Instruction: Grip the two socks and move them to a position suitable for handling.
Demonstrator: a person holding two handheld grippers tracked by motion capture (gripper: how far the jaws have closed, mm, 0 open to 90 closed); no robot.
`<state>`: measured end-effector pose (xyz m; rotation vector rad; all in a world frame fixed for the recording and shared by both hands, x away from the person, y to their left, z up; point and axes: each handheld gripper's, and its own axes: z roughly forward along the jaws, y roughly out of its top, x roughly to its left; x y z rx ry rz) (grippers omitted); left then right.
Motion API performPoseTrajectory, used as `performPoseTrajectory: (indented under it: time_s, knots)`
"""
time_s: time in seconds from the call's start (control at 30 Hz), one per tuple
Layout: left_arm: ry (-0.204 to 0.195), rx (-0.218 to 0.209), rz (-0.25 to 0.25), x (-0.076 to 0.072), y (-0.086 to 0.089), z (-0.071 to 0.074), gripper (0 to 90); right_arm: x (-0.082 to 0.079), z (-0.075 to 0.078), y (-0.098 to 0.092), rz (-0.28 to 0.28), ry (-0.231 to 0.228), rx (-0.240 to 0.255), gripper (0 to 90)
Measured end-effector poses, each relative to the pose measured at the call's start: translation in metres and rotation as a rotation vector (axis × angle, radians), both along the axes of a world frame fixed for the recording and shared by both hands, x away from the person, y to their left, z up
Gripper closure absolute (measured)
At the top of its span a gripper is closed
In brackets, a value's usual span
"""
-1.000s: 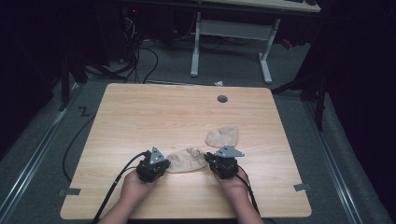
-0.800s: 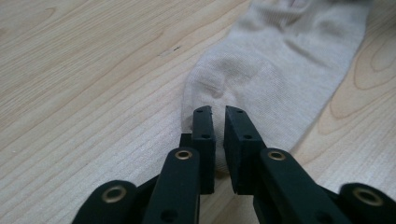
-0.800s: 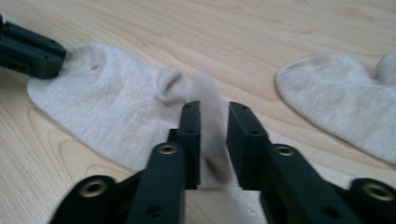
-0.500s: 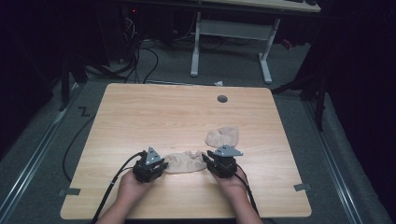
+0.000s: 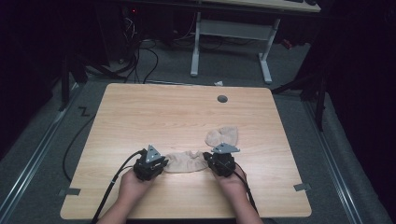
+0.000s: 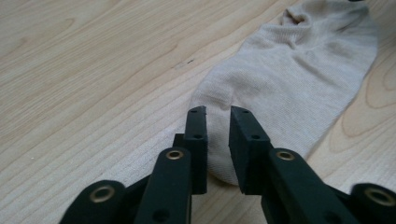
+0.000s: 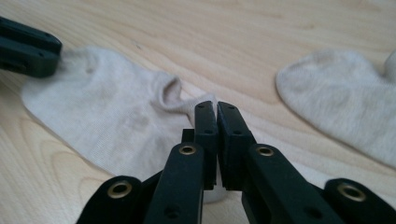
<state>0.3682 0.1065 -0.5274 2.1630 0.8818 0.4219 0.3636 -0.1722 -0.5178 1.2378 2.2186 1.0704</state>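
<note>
A beige sock (image 5: 186,162) lies flat and stretched across the wooden table (image 5: 140,116) between my two grippers. My left gripper (image 5: 162,164) is at its toe end. Its jaws (image 6: 218,112) stand a little apart over the toe, with the sock (image 6: 289,79) lying flat between and beyond them. My right gripper (image 5: 208,161) is at the cuff end, its jaws (image 7: 216,106) pressed together on a puckered fold of the sock (image 7: 116,121). A second beige sock (image 5: 223,136) (image 7: 345,102) lies just beyond the right gripper.
A grey round grommet (image 5: 222,99) sits near the table's far edge. Cables trail from both grippers toward the front edge. A white desk frame (image 5: 229,42) stands on the floor behind the table.
Both grippers and the sock between them have barely shifted, at most a touch to the left. The second sock has not moved.
</note>
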Motion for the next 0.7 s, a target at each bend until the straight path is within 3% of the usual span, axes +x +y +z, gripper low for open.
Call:
performPoseTrajectory:
  time_s: [0.1,0.17,0.4,0.7]
  knots:
    - [0.004,0.008,-0.002,0.0,0.001,-0.001,80.6,0.003,-0.007,0.001,-0.005,0.027,-0.048,90.0]
    - [0.012,0.005,-0.008,0.001,0.002,-0.002,80.4,0.002,-0.01,0.002,0.002,0.051,-0.049,90.0]
    - [0.015,-0.005,-0.032,-0.009,0.007,-0.003,80.0,-0.011,-0.011,0.005,0.024,0.039,-0.072,90.0]
    - [0.012,-0.001,-0.103,-0.038,0.014,-0.003,78.4,-0.035,-0.012,0.002,0.064,0.027,-0.065,90.0]
